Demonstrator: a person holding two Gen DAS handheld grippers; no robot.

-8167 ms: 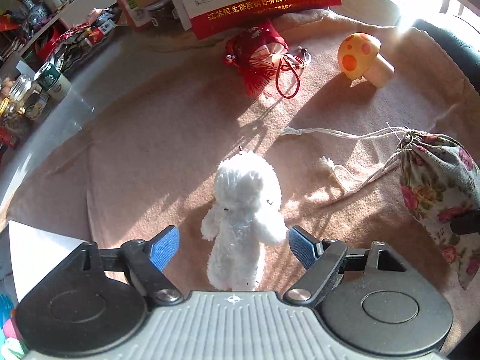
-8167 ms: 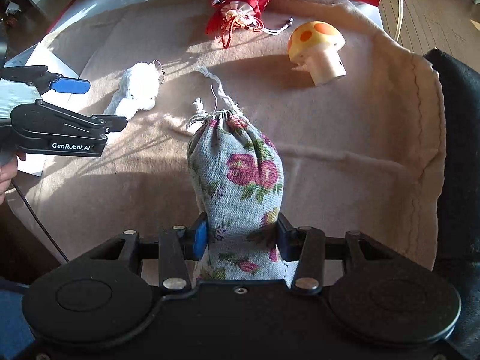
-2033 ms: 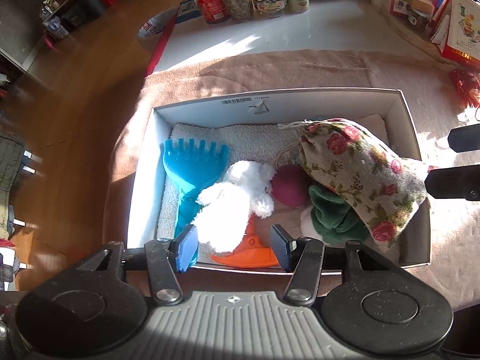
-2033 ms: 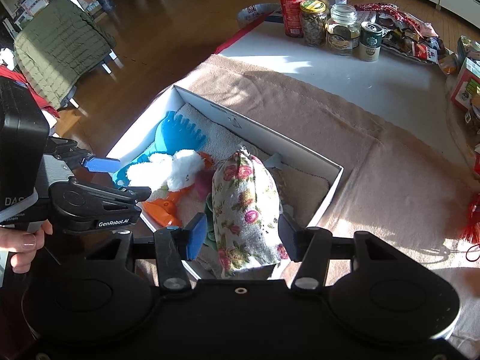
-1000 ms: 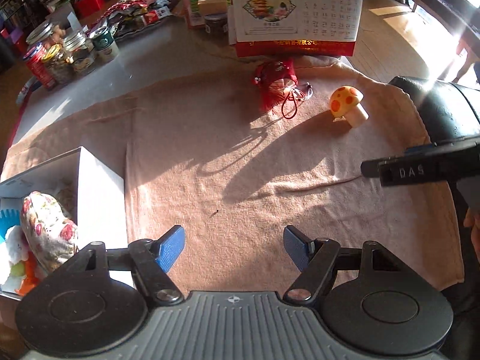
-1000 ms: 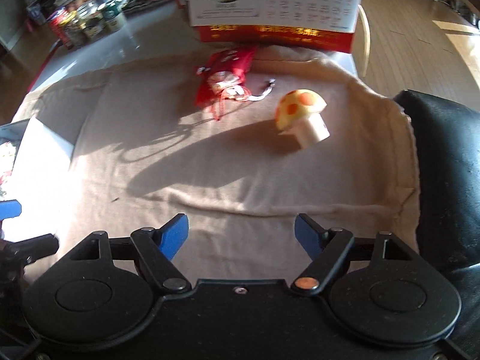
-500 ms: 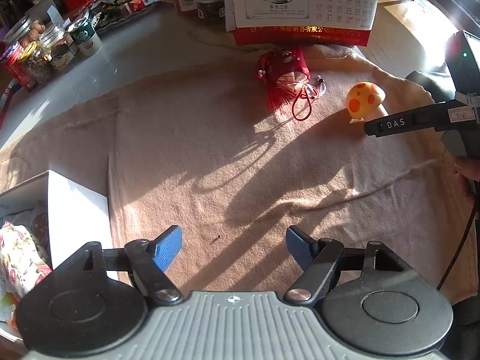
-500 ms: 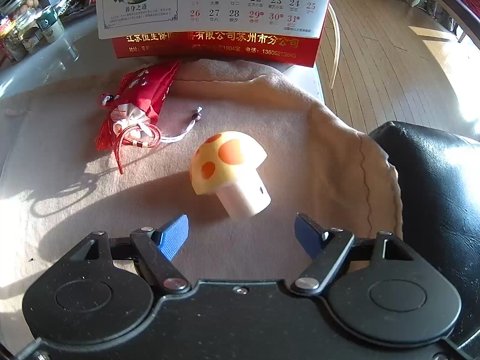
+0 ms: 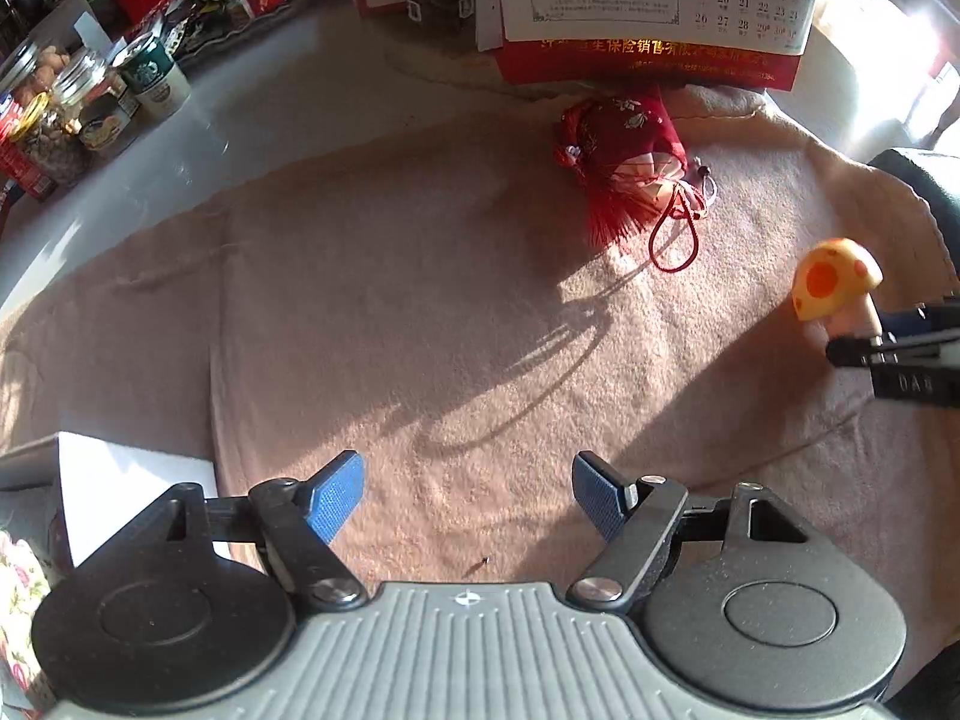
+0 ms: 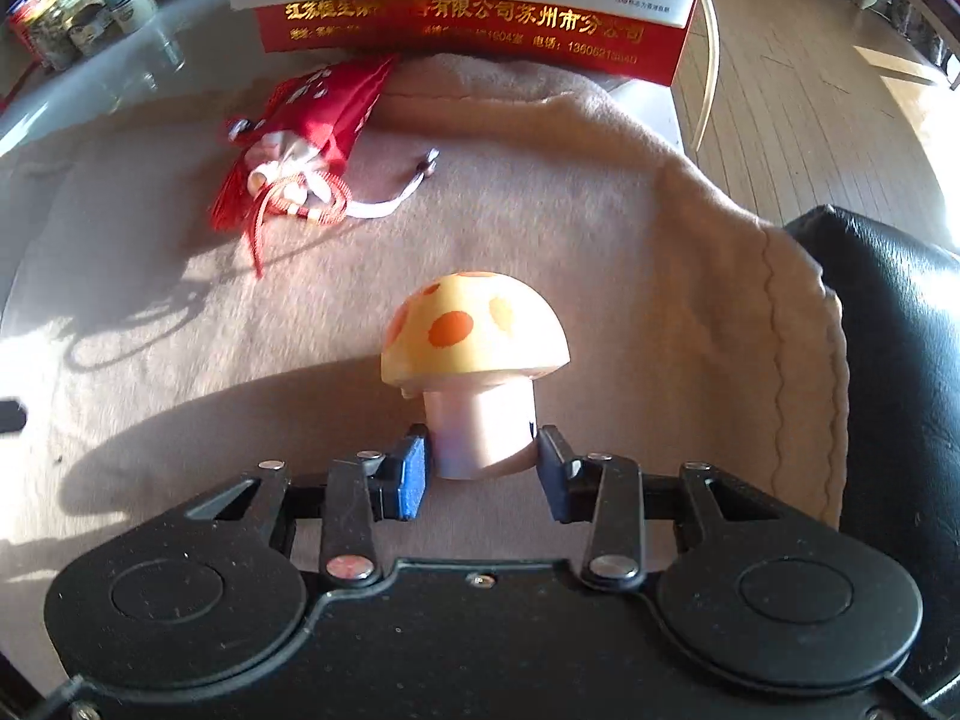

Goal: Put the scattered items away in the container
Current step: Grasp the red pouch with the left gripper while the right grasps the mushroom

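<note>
A yellow toy mushroom with orange spots stands on the beige towel. My right gripper is shut on its pale stem. The mushroom also shows at the right edge of the left wrist view, with the right gripper's fingers at its stem. A red drawstring pouch with tassels lies near the calendar; it also shows in the right wrist view. My left gripper is open and empty over the towel. A corner of the white box with the floral bag shows at the lower left.
A desk calendar stands at the far edge of the towel. Jars and cans stand at the far left with snack packets behind. A black chair is just past the towel's right edge.
My right gripper has moved up to the mushroom and closed on its stem. My left gripper has moved forward over the towel, away from the box, and stays open.
</note>
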